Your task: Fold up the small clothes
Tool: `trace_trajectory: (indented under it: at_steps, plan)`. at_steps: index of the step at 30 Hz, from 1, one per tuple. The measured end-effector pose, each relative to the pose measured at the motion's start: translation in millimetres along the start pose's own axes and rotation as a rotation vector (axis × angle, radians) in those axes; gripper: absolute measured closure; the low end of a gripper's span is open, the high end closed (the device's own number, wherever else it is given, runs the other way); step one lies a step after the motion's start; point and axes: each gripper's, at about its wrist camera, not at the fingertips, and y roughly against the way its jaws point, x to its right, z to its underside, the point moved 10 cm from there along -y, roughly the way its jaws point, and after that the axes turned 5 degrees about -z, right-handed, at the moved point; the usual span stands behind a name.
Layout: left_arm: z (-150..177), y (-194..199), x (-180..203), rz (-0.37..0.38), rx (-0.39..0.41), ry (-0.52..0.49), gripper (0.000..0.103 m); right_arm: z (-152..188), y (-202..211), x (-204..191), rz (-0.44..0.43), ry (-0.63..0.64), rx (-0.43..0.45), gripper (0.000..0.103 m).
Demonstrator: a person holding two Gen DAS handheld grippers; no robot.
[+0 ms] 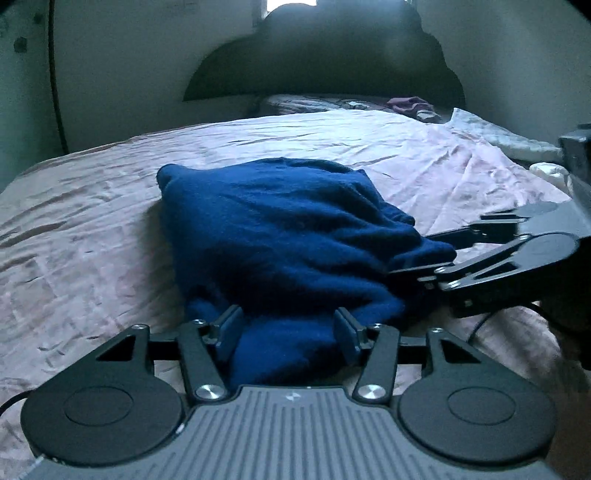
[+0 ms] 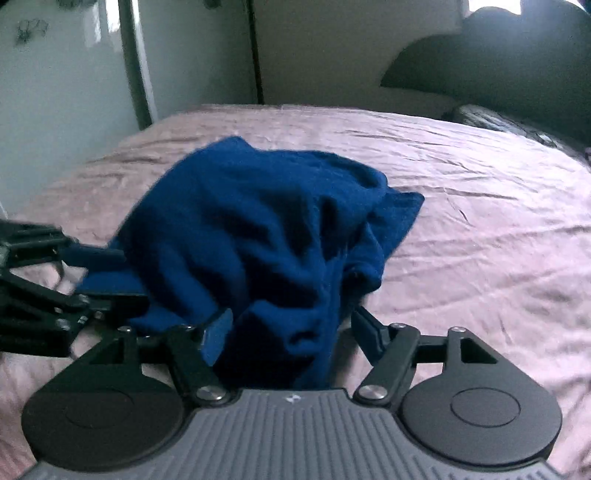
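Nearest me, my left gripper [image 1: 286, 338] stands with its jaws apart, the near edge of the blue garment [image 1: 280, 236] lying loose between them. My right gripper [image 2: 291, 334] is likewise released around a bunched fold. The garment sits rumpled on the pink bedsheet [image 1: 92, 206], I judge laid down for the next fold. No containers are visible.

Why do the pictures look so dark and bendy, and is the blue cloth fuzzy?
Both wrist views are dim and bluish, with bright light only at the window behind the dark headboard. The fisheye lens bends the pink bedsheet into a curve in both. In the left wrist view the blue garment looks fairly sharp; in the right wrist view its upper left edge is smeared by motion.
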Motion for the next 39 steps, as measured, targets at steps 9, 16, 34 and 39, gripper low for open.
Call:
trace_trajectory:
  at_steps: [9, 16, 34, 39]
  plan:
    - [3.2, 6.8, 1.7, -0.049, -0.006, 0.045, 0.023, 6.2, 4.3, -4.7, -0.018, -0.111, 0.053, 0.032]
    - [14.0, 7.7, 6.5, -0.084, -0.022, 0.025, 0.017, 19.6, -2.8, -1.8, 0.0, -0.131, 0.077, 0.031]
    - [34.1, 4.2, -2.1, -0.122, -0.066, 0.08, 0.005, 24.3, -3.0, -12.8, -0.001, -0.085, 0.078, 0.017]
    - [17.7, 28.6, -13.9, -0.082, 0.014, 0.082, 0.006, 21.4, 8.1, -11.6, -0.047, -0.112, 0.101, 0.016]
